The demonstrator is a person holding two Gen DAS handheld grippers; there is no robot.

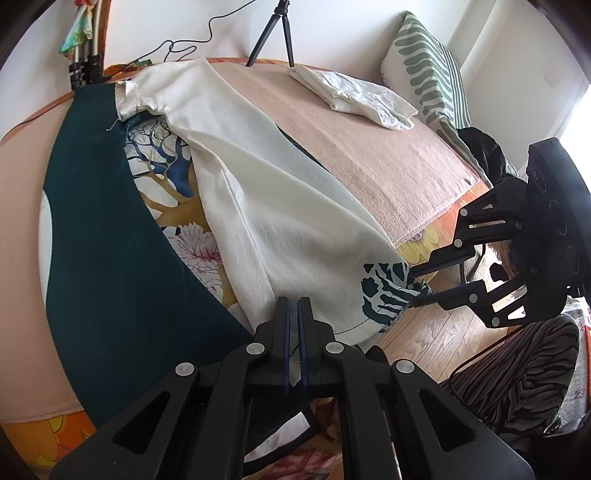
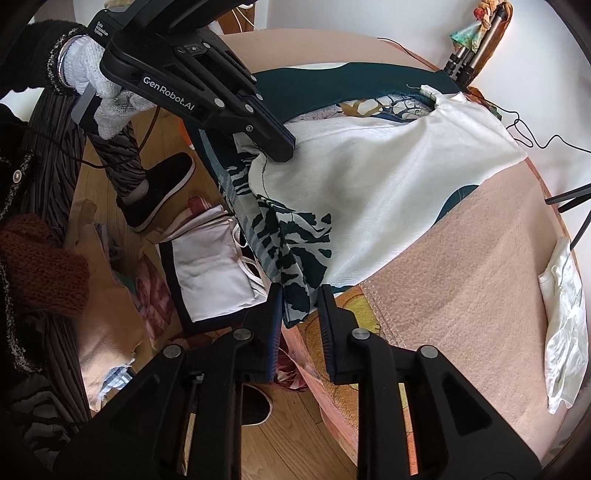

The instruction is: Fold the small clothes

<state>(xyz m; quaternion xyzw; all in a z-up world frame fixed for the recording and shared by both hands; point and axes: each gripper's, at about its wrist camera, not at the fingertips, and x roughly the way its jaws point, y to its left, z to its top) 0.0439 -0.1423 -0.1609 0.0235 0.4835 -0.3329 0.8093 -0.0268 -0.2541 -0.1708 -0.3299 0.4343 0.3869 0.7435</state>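
Note:
A garment [image 1: 266, 206], dark teal with a tree and leaf print, lies across the pink blanket [image 1: 369, 155] with its white inner side folded over on top. My left gripper [image 1: 293, 310] is shut on the garment's near hem, and the right wrist view shows its tip on the white cloth [image 2: 282, 149]. My right gripper [image 2: 298, 299] is at the printed corner [image 2: 295, 240] that hangs off the blanket's edge. Its jaws stand apart, the corner hangs loose between them, and only the left pad touches it. From the left wrist view the right gripper [image 1: 415, 286] reaches in from the right.
A folded white garment [image 1: 351, 94] lies at the blanket's far side beside a green-striped pillow [image 1: 428, 70]. A tripod [image 1: 275, 33] and cables stand behind. Below the edge are wood floor [image 1: 417, 339], a white bag [image 2: 210, 258] and a person's black shoe [image 2: 162, 184].

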